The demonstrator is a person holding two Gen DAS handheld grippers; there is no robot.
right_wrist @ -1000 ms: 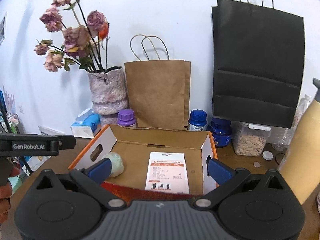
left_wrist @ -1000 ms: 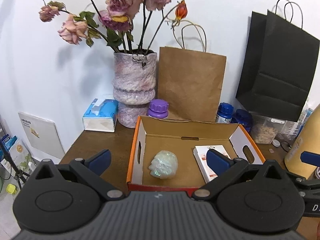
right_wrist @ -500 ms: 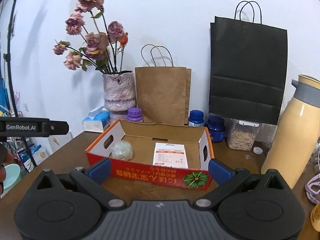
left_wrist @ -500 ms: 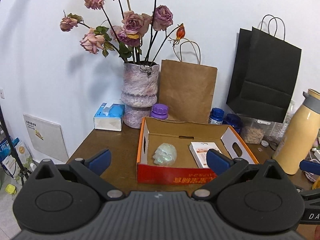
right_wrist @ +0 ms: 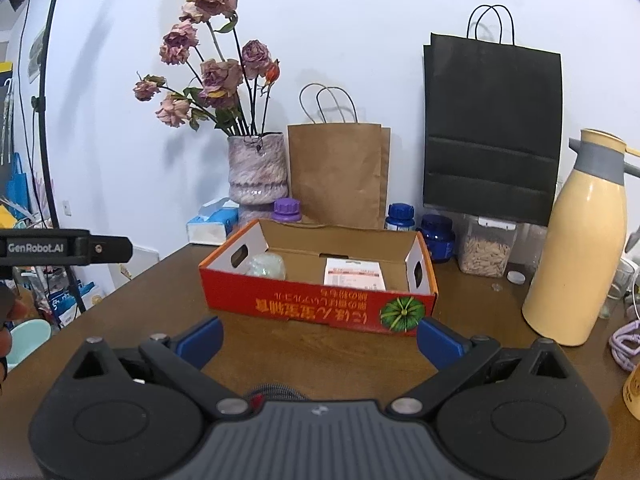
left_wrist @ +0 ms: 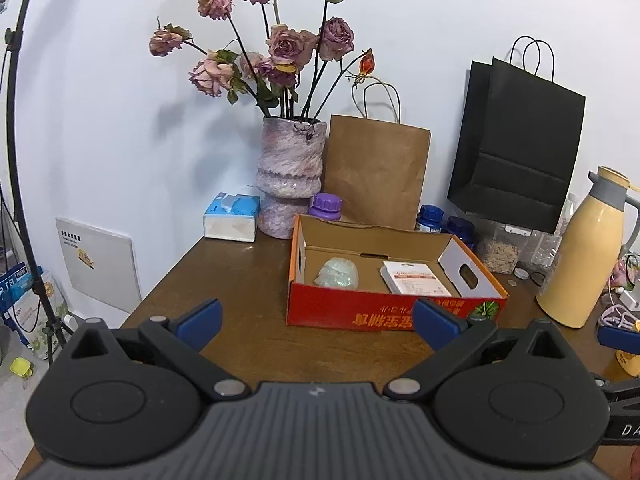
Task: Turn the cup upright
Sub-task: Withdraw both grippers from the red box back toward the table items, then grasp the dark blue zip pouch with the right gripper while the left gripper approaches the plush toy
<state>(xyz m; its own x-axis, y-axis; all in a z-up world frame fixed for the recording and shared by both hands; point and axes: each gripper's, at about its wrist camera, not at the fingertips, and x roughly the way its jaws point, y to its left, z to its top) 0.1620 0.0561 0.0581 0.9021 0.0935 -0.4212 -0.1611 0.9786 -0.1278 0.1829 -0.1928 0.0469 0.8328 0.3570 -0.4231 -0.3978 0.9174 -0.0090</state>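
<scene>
A pale, iridescent ribbed cup [left_wrist: 337, 274] sits in the left part of a red and orange cardboard box [left_wrist: 384, 314]; I cannot tell which way it faces. From the right wrist view only the cup's top [right_wrist: 267, 265] shows above the box's front wall [right_wrist: 316, 306]. My left gripper [left_wrist: 318, 320] hangs open over the brown table, well short of the box, holding nothing. My right gripper [right_wrist: 320, 338] is open too, a short way before the box front. A white printed packet [left_wrist: 416, 278] lies beside the cup.
Behind the box stand a vase of dried roses [left_wrist: 290, 172], a tissue box [left_wrist: 231, 222], a brown paper bag [left_wrist: 376, 176], a black bag [left_wrist: 516, 152] and small bottles [right_wrist: 400, 216]. A cream thermos [right_wrist: 576, 256] stands at right. The table's left edge [left_wrist: 168, 276] drops to the floor.
Both grippers have pulled back from over the box toward the table's near side. The box now lies farther off with its red front wall showing. Both stay open.
</scene>
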